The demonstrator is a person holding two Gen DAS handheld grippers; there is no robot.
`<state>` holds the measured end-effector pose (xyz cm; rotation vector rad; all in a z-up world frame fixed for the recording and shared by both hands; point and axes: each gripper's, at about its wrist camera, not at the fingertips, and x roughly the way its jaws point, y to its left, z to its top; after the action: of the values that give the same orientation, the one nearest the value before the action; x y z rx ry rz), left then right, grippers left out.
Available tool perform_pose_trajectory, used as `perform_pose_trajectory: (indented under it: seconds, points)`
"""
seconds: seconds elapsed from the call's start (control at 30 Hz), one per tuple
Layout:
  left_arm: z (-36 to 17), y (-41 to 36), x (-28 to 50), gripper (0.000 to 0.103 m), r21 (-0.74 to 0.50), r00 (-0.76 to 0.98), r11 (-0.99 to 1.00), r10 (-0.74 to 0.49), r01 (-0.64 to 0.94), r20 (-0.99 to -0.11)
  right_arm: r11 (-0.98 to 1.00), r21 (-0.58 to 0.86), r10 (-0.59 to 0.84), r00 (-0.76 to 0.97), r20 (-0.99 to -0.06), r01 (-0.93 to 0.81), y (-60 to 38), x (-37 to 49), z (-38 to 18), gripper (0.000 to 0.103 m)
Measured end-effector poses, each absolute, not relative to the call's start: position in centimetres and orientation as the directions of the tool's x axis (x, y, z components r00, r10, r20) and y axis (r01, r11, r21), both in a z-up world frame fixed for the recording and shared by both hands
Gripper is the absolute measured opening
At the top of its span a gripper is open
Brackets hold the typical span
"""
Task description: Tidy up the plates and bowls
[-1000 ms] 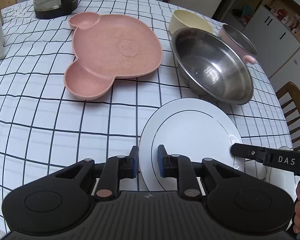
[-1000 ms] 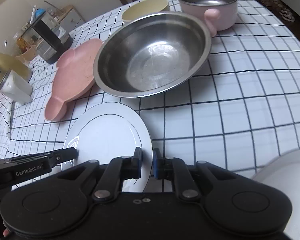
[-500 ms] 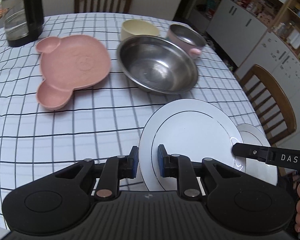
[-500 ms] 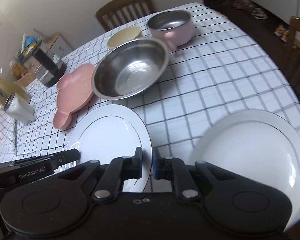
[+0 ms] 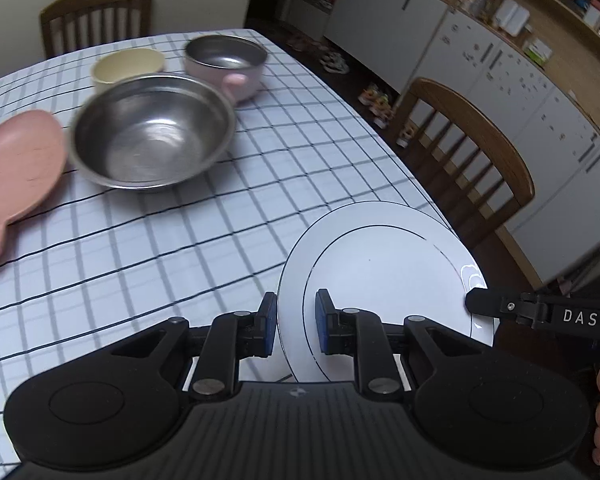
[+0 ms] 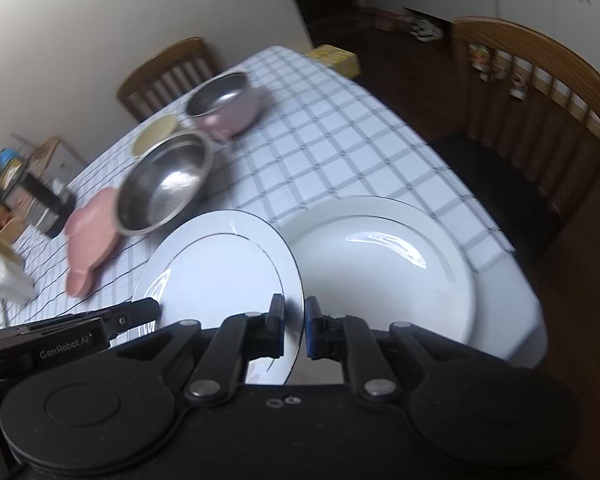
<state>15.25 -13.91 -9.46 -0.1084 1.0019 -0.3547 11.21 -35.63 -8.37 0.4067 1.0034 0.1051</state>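
Both grippers, left gripper (image 5: 296,322) and right gripper (image 6: 294,330), clamped on small white plate (image 6: 220,268), now lifted and swung toward big white plate (image 6: 380,264) (stacking next).

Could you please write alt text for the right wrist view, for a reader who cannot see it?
The right gripper and left gripper grip opposite rim edges of a white plate, beside a larger white plate on the checked tablecloth. A steel bowl sits behind.

I hold a white plate (image 5: 384,276) with a thin dark ring by both edges, lifted off the worktop. A larger white plate (image 6: 380,264) lies flat beside it. Farther off sit a steel bowl (image 5: 152,132), a pink plate (image 5: 16,168), a cream bowl (image 5: 128,65) and a pink pot (image 5: 228,64).
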Motion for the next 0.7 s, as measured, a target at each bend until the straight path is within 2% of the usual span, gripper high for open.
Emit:
perform_pose_trajectory:
  seconds: [0.3, 0.7]
  points:
    - [-12.4, -20.3, 17.2, 0.019, -0.189, 0.434, 0.935, -0.311, 0.301, -0.845, 0.893, 0.404, 0.268, 0.483, -0.834, 0.200, -41.8, 11.3, -12.6, 0.011]
    - [-14.5, -22.3, 19.4, 0.019, -0.171, 0.402, 0.941, -0.283, 0.291, -0.871, 0.881, 0.428, 0.313, 0.429, -0.847, 0.202, -44.2, 13.5, -15.7, 0.011]
